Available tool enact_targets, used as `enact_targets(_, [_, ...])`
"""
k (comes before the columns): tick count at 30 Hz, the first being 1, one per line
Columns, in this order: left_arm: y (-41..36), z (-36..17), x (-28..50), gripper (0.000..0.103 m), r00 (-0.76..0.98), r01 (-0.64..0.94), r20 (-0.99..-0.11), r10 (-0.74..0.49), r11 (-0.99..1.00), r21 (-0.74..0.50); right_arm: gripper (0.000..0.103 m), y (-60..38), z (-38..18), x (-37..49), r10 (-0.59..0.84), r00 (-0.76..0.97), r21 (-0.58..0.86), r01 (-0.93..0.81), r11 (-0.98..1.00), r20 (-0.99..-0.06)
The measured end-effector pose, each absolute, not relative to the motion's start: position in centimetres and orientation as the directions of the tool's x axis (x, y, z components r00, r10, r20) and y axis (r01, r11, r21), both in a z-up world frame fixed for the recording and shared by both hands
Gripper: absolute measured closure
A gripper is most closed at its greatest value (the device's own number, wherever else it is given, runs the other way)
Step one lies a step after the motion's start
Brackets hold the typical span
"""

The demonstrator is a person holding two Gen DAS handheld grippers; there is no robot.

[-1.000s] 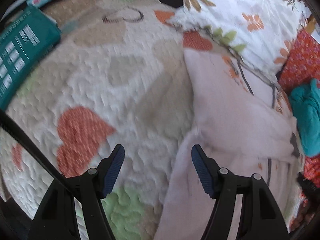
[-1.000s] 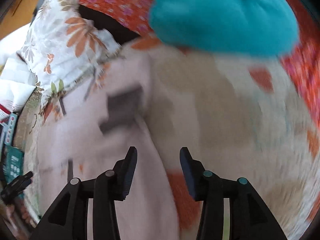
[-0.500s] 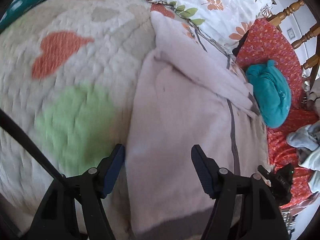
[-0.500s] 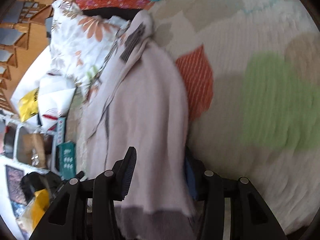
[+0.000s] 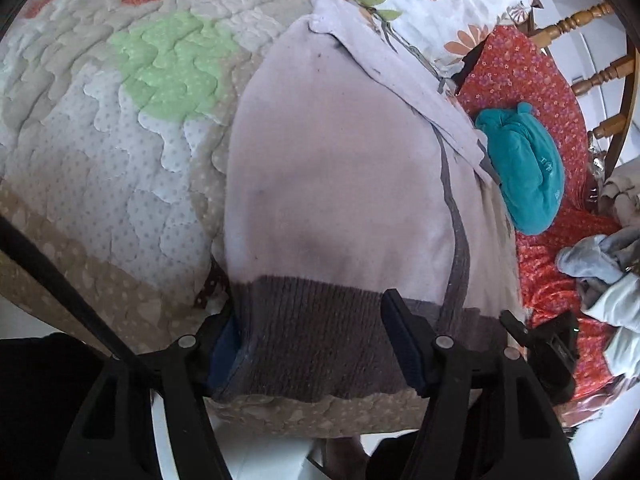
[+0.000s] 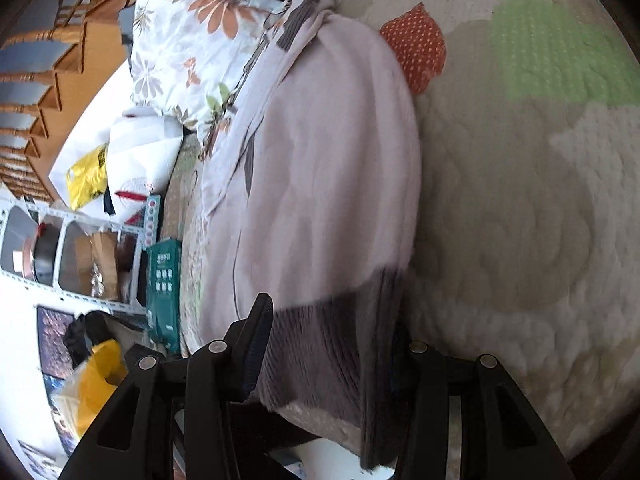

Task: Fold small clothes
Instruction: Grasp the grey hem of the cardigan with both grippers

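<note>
We have a pale pink knitted sweater (image 5: 340, 184) with a dark grey ribbed hem (image 5: 316, 336), lying flat on the quilted bedspread (image 5: 132, 128) of a bed. Its hem sits right at the near edge of the bed, at six o'clock in both wrist views, and its long axis runs from that hem away toward twelve o'clock, where the upper part bunches against a floral pillow (image 5: 436, 4). A grey seam runs lengthwise down the side toward four o'clock in the left wrist view.

Our left tongs (image 5: 310, 348) are spread wide, straddling the hem's left corner, one finger tucked under the fabric edge. Our right tongs (image 6: 332, 344) are spread as well around the opposite hem corner, with the far finger hidden behind the cloth. Neither pair is pinching yet.

We judge the risks to be these: closing on only the top layer would let the layers separate, and catching the bedspread along with the hem would drag the quilt. Uneven grips at the two corners could skew the fold.

Further out, at three o'clock in the left view, lie a teal garment (image 5: 524, 172) on red floral fabric (image 5: 516, 76) and some grey clothes (image 5: 600, 256).
</note>
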State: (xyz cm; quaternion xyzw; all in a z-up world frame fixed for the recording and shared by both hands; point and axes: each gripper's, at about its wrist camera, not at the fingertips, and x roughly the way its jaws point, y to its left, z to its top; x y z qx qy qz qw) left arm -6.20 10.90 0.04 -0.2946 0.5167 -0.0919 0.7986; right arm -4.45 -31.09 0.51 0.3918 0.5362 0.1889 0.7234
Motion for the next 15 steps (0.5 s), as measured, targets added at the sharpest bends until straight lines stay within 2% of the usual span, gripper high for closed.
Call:
enact_targets(1, [10.7,0.2,-6.3,0.037,0.448,-0.151,-0.78,-0.437,0.823,-0.548,0.053,-30.9,0.6,-4.6,0.689,0.353,0.764,0.14,0.63,-0.633])
enact_targets(2, [10.6,0.3,-6.3,0.043,0.449,-0.154,-0.789,-0.42,0.833,-0.531,0.053,-30.6,0.7,-4.9,0.682,0.352,0.755,0.133,0.642,-0.641])
enact_targets(3, [10.6,0.3,-6.3,0.062,0.449,-0.168,-0.802,-0.394,0.844,-0.509,0.053,-30.5,0.8,-5.1,0.672,0.352,0.745,0.126,0.656,-0.652])
enact_targets(5, [10.9,0.2,-6.2,0.09,0.43,-0.215,-0.844,-0.321,0.871,-0.442,0.059,-29.9,1.1,-5.6,0.64,0.356,0.711,0.109,0.695,-0.681])
enact_targets(6, [11.3,0.2,-6.1,0.096,0.429,-0.223,-0.836,-0.343,0.856,-0.466,0.076,-29.8,1.2,-5.6,0.613,0.358,0.683,0.107,0.722,-0.704])
enact_targets(7, [11.8,0.3,-6.0,0.096,0.426,-0.245,-0.833,-0.354,0.841,-0.483,0.093,-29.5,1.3,-5.7,0.565,0.357,0.634,0.108,0.766,-0.744])
enact_targets(8, [12.2,0.5,-6.0,0.097,0.424,-0.262,-0.835,-0.35,0.836,-0.483,0.093,-29.3,1.4,-5.7,0.528,0.356,0.594,0.104,0.797,-0.771])
enact_targets(11, [12.8,2.4,-6.7,0.097,0.46,-0.259,-0.841,-0.284,0.864,-0.432,0.093,-29.3,2.1,-5.8,0.524,0.371,0.592,0.09,0.801,-0.766])
enact_targets(15, [13.3,5.2,-10.0,0.098,0.483,-0.197,-0.819,-0.308,0.874,-0.445,0.094,-29.5,4.0,-7.9,0.593,0.349,0.64,0.026,0.768,-0.726])
